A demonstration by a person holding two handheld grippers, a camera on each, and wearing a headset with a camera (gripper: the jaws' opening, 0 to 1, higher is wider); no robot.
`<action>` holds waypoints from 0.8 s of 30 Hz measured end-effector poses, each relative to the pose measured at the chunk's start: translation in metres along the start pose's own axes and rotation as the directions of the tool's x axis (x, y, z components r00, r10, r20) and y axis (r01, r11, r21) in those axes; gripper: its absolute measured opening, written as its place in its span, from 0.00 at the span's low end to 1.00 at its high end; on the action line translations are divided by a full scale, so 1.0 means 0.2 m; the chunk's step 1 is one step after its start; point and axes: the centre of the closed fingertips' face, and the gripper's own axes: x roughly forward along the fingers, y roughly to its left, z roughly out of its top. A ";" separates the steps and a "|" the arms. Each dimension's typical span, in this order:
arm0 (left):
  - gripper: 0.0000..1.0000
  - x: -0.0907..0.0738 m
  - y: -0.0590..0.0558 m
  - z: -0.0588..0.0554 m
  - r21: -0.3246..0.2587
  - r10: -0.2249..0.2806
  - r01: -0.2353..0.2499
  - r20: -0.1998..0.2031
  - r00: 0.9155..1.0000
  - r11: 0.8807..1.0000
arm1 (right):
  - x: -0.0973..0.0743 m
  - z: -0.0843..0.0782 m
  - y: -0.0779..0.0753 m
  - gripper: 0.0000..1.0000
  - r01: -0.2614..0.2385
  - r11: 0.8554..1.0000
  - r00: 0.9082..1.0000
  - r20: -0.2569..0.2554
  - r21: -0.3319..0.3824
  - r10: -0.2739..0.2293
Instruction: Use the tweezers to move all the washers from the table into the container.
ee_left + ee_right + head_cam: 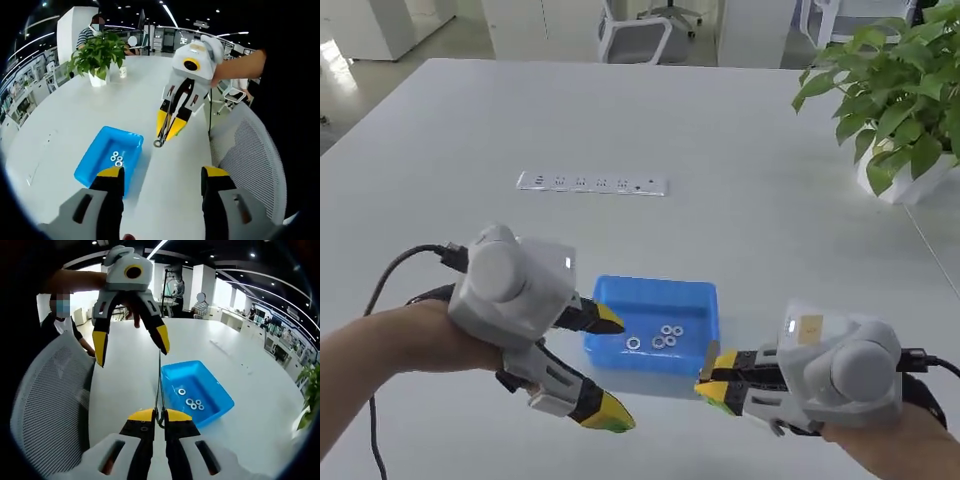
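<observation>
Blue container (650, 292) on white desk (740, 200) holds five washers (663, 337). Right gripper (708, 382) fingers pinch tweezers (159, 385); washer (158, 144) at tip, beside container. Left gripper (615, 371) fingers wide.

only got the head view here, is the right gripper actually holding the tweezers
Observer: Yes. The right gripper view shows the right gripper shut on the tweezers, which run forward from between its jaws.
Operator: anything in the tips
Observer: The left gripper view shows a washer pinched at the tweezers' tip, seen just beside the blue container in that view.
Operator: and the left one
Observer: The left gripper is open. In the right gripper view its jaws are spread wide with nothing between them.
</observation>
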 end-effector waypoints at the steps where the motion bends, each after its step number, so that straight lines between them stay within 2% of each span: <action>1: 0.68 -0.01 0.01 0.00 -0.008 0.016 -0.016 0.016 1.000 1.000 | 0.00 0.01 -0.01 0.07 -0.001 1.000 1.000 0.003 -0.002 0.001; 7: 0.75 -0.06 0.04 -0.01 -0.063 0.065 -0.061 0.068 0.996 0.996 | 0.01 0.08 -0.07 0.07 -0.002 1.000 1.000 0.029 -0.007 0.003; 10: 0.79 -0.08 0.06 -0.02 -0.088 0.100 -0.091 0.100 0.990 0.992 | 0.02 0.11 -0.10 0.07 -0.001 1.000 0.999 0.036 -0.013 0.001; 13: 0.83 -0.11 0.08 -0.04 -0.123 0.151 -0.134 0.136 0.979 0.983 | 0.03 0.12 -0.14 0.07 0.000 1.000 0.999 0.043 -0.024 0.001; 14: 0.89 -0.12 0.09 -0.06 -0.135 0.171 -0.152 0.149 0.974 0.979 | 0.04 0.13 -0.16 0.07 0.001 1.000 0.999 0.050 -0.025 0.001; 18: 0.94 -0.13 0.09 -0.11 -0.136 0.185 -0.166 0.146 0.972 0.977 | 0.06 0.16 -0.21 0.07 0.003 1.000 0.998 0.064 -0.029 -0.001; 24: 0.99 -0.15 0.10 -0.15 -0.149 0.204 -0.181 0.152 0.967 0.972 | 0.10 0.18 -0.24 0.07 -0.010 0.999 0.997 0.072 -0.036 0.012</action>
